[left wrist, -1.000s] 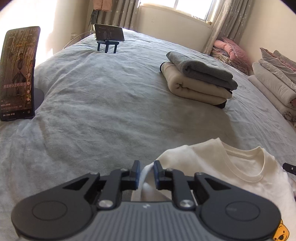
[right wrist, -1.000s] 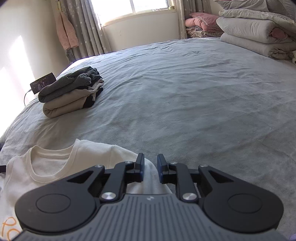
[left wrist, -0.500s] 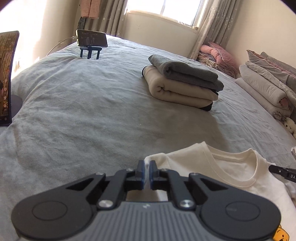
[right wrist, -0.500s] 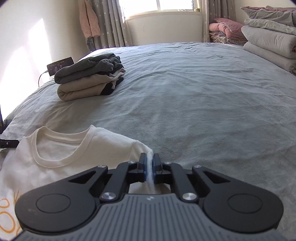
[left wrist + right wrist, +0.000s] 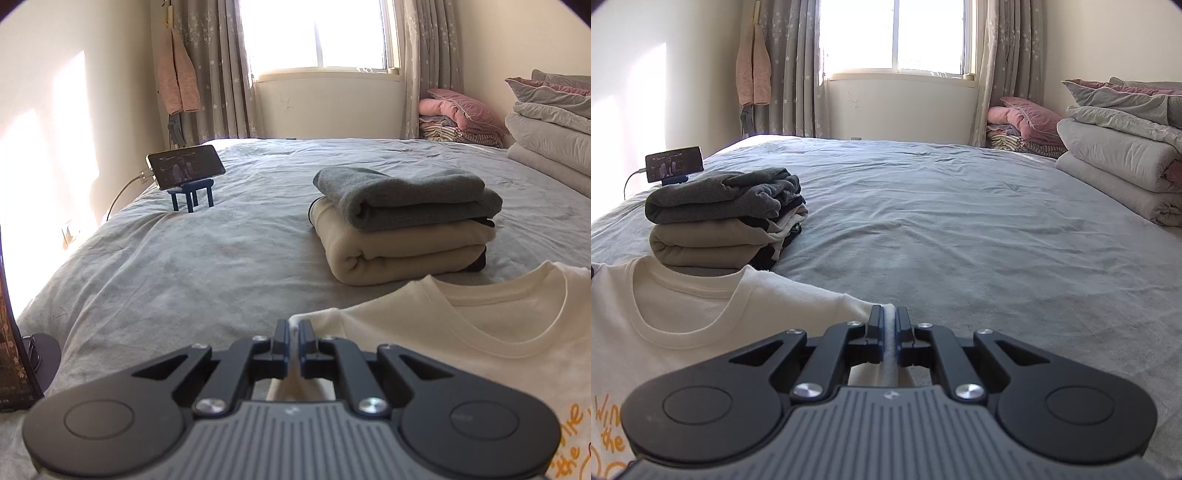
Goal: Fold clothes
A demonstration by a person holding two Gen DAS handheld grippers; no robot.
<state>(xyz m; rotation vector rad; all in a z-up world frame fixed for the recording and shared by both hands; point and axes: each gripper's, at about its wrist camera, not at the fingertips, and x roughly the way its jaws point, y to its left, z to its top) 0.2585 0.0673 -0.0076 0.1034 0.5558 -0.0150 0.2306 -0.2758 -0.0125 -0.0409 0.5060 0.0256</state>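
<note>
Left tool (image 5: pixel 294 329), right tool (image 5: pixel 887 315) pinch T-shirt (image 5: pixel 461 325); hem unseen.

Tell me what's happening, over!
Left gripper shut on shirt. Right gripper shut on shirt too. Folded stack just beyond, not blocking.

the cream t-shirt (image 5: pixel 461 332) runs off the frame edge, its orange print (image 5: pixel 607 432) cut short.

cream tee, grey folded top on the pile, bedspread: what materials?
Cream tee: looks like cotton jersey, matte, ribbed collar. Grey folded top: probably fleece or brushed knit, thick and fuzzy. Bedspread: apparently short-pile plush, soft sheen with shallow creases.
</note>
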